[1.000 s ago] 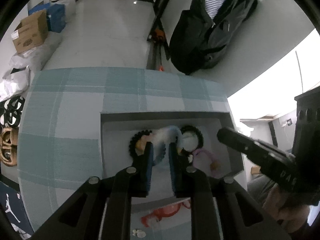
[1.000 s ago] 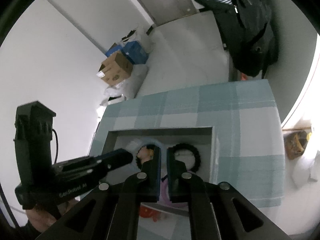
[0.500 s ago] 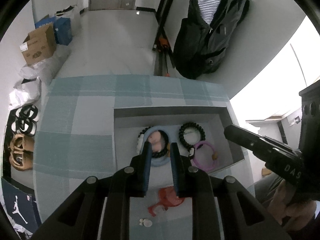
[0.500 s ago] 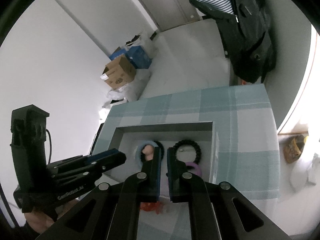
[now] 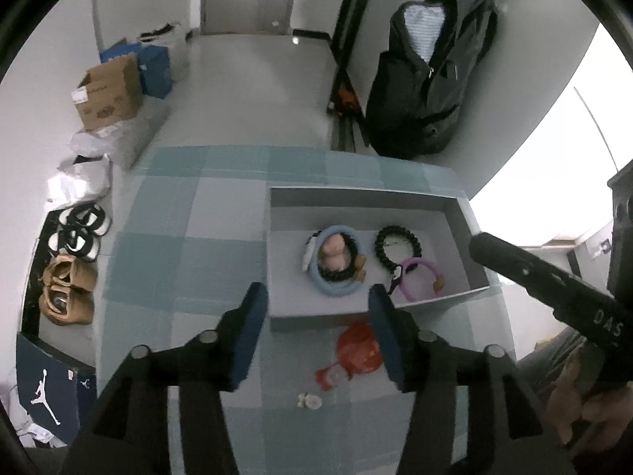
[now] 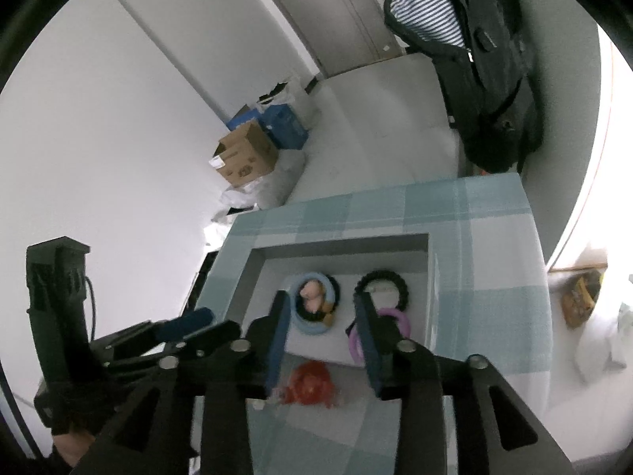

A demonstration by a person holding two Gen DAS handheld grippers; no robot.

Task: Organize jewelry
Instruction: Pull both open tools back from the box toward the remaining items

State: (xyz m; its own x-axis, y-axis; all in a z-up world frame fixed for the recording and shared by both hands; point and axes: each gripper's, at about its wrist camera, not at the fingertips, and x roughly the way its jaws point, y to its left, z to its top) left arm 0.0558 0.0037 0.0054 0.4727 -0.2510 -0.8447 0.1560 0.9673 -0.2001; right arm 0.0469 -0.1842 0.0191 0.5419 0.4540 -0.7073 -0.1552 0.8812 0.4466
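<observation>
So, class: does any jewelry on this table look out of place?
Yes. A red piece and a small white item lie on the checked cloth outside the grey box, while the other bracelets sit inside. Nothing looks spilled or damaged.

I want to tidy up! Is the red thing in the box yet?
Out. The red thing lies on the checked cloth, just outside the box.

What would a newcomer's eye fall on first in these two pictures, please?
Probably the grey tray on the checked cloth, holding a blue ring, a black beaded bracelet and a purple ring. Just outside its near wall lies a red trinket, framed by the left gripper, its empty jaws opening.
</observation>
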